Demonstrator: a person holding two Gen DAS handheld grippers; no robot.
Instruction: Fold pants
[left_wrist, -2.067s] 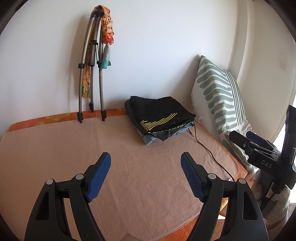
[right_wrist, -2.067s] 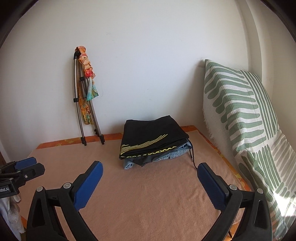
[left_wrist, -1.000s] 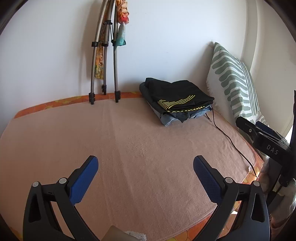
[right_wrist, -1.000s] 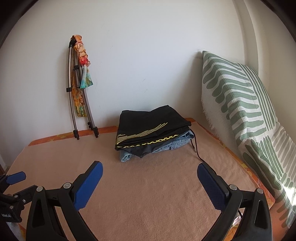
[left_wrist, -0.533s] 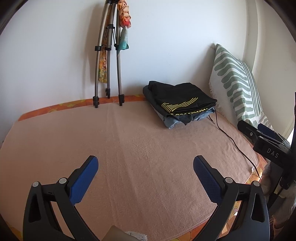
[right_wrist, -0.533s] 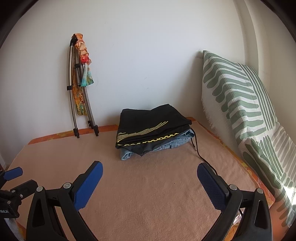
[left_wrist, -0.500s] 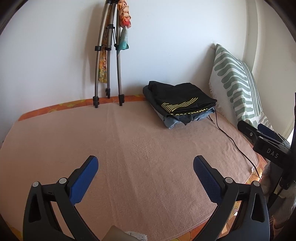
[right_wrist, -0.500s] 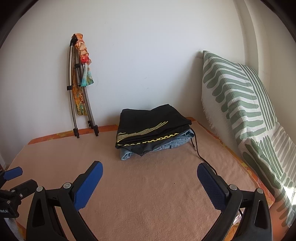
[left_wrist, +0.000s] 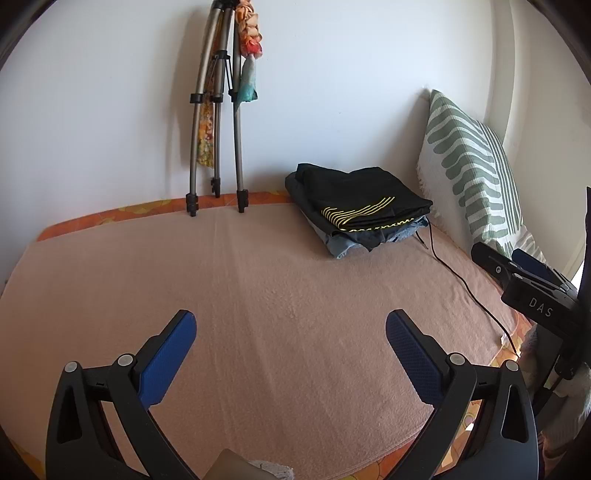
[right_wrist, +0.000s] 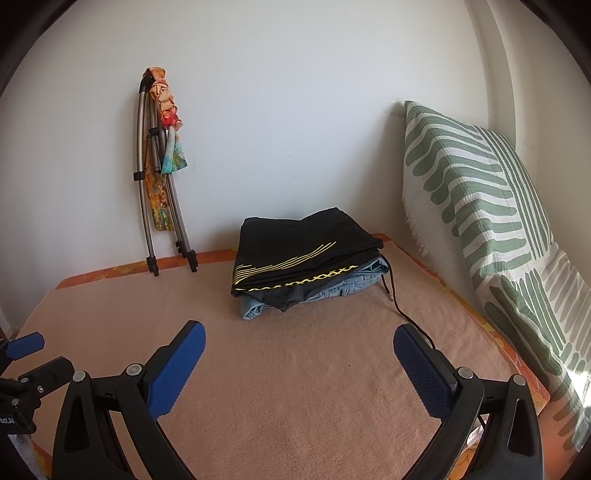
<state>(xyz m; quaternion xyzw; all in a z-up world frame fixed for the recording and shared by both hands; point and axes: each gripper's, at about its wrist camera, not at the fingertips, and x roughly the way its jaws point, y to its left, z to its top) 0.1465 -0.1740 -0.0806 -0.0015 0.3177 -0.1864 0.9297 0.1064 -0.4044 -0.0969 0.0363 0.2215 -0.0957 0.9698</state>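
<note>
A folded stack of pants (left_wrist: 360, 210) lies at the back right of the bed, black with yellow stripes on top, blue denim (right_wrist: 343, 286) underneath. It also shows in the right wrist view (right_wrist: 303, 254). My left gripper (left_wrist: 290, 325) is open and empty, held above the pink blanket (left_wrist: 258, 295), well short of the stack. My right gripper (right_wrist: 299, 334) is open and empty too, in front of the stack. The right gripper also shows at the right edge of the left wrist view (left_wrist: 532, 280); the left gripper shows at the left edge of the right wrist view (right_wrist: 26, 362).
A folded metal tripod (left_wrist: 216, 122) with colourful cloth leans on the white wall at the back. A green-striped pillow (right_wrist: 480, 206) stands along the right side. A black cable (left_wrist: 461, 284) runs from the stack to the bed's front right edge.
Both grippers have stayed open. The left view has shifted slightly, with the stack and tripod a little lower and nearer. The right view is nearly unchanged.
</note>
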